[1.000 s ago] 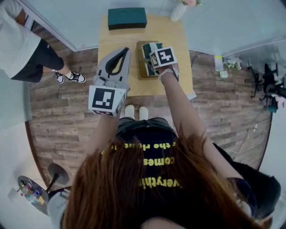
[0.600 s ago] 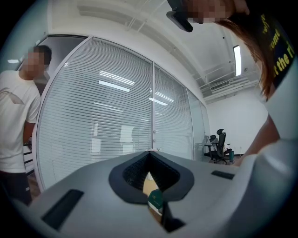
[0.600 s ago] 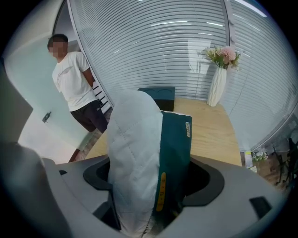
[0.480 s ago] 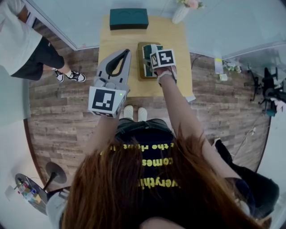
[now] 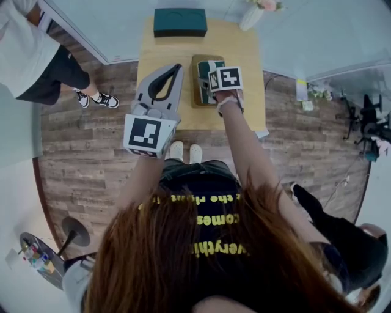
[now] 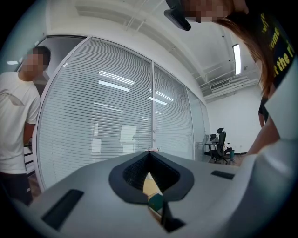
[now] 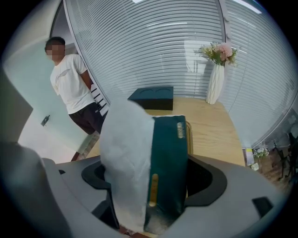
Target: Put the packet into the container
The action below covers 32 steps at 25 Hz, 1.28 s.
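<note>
A white and dark green packet (image 7: 132,153) stands upright between the jaws of my right gripper (image 7: 153,160). The jaws have just been opening, and dark gaps show on both sides of the packet. In the head view the packet (image 5: 206,68) sits in the olive container (image 5: 195,82) on the wooden table (image 5: 159,55), partly under the right gripper's marker cube (image 5: 225,79). My left gripper (image 5: 178,66) hangs level over the table's left part, tips together and empty; its own view (image 6: 150,152) faces a glass wall.
A dark green box (image 5: 179,22) lies at the table's far edge, with a white vase of flowers (image 5: 250,15) to its right. A person (image 5: 36,61) stands left of the table. Office chairs (image 5: 366,116) stand far right.
None on the table: both grippers and the packet keep their places in the head view.
</note>
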Available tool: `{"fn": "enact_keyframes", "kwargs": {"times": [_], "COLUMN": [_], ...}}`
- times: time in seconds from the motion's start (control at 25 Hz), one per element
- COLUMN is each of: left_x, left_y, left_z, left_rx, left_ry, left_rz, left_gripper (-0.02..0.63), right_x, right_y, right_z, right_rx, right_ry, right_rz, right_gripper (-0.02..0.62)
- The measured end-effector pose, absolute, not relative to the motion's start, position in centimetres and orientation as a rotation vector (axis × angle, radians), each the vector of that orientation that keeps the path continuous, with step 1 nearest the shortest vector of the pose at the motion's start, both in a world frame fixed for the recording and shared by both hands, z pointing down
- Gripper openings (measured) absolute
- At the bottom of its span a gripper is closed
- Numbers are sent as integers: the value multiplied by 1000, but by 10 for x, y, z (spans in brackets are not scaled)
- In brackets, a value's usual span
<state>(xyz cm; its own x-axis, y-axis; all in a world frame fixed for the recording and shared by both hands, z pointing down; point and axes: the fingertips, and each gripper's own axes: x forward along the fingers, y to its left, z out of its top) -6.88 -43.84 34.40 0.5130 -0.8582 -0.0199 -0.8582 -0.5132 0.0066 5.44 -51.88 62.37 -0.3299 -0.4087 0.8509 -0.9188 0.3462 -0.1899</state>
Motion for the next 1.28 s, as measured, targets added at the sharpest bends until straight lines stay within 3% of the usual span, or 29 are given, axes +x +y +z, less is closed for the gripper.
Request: {"fn": "enact_keyframes", "kwargs": {"times": [0.56, 0.64, 0.76, 0.8, 1.28], "left_x": [-68, -67, -66, -66, -60], "left_y": [-440, -439, -440, -440, -437], "left_z": [344, 344, 346, 347, 356], "left_rx": [-2731, -2733, -2737, -2739, -2740], "left_ry": [1541, 1539, 1535, 1534, 1555], "left_rz": [24, 22, 17, 15, -20], "left_gripper": [0, 0, 0, 0, 0], "right_x": [48, 49, 56, 57, 55], "right_y": [-526, -527, -530, -530, -520], "right_z": [608, 602, 586, 581, 544], "right_rx": [1179, 1208, 1297, 1317, 1379], "right_ry": [-1960, -1974, -1996, -2013, -2191], "right_rz": [862, 819, 691, 666, 546], "right_gripper": [412, 356, 65, 41, 14]}}
